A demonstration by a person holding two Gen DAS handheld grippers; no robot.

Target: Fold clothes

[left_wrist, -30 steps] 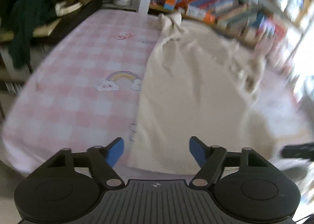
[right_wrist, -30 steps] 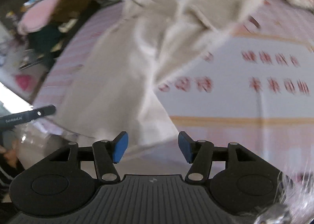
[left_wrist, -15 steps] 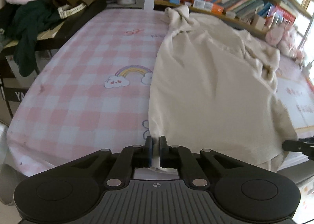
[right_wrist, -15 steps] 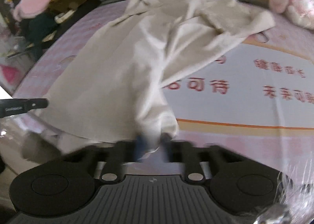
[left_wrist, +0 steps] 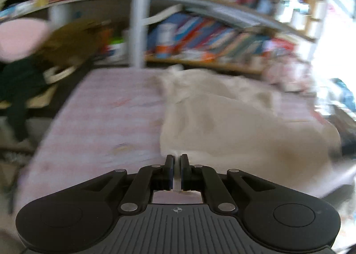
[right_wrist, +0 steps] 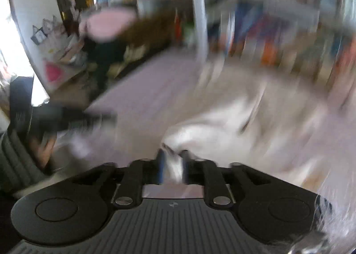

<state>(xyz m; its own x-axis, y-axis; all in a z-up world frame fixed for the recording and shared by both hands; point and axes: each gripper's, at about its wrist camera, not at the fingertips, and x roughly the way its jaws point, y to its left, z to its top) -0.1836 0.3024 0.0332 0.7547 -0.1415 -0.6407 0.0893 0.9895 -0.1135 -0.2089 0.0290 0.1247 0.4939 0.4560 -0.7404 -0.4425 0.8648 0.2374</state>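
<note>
- Left tool (left_wrist: 176, 166) grips the near hem of a cream garment (left_wrist: 233, 124), its blue-padded fingers (left_wrist: 170, 169) drawn almost together with a thin fold of cloth pinched between them.
- Right tool (right_wrist: 172, 166) holds a thicker bunch of the same garment (right_wrist: 222, 124); its jaws have just been opening a little, yet cloth fills the narrow gap and the pads press on it.
- Only the left wrist view shows the garment whole: it spreads away from the tool over a pink checked bedspread (left_wrist: 106, 120) towards a bookshelf (left_wrist: 211, 40), its far end crumpled just below the shelf.
- Left of the garment in that view, the bedspread lies bare, and beyond its edge a pile of brown, dark green and pink clothes (left_wrist: 44, 53) sits beside the shelf's grey upright.
- Only the right wrist view shows the other tool from outside: a dark blurred shape (right_wrist: 66, 118) held in a person's hand (right_wrist: 42, 145) in a grey ribbed sleeve, left of the garment.
- Here the garment rises from the tool's fingers in a pale fold and runs off to the right; heavy blur hides its far edge.
- Both views are smeared, the right one more.
</note>
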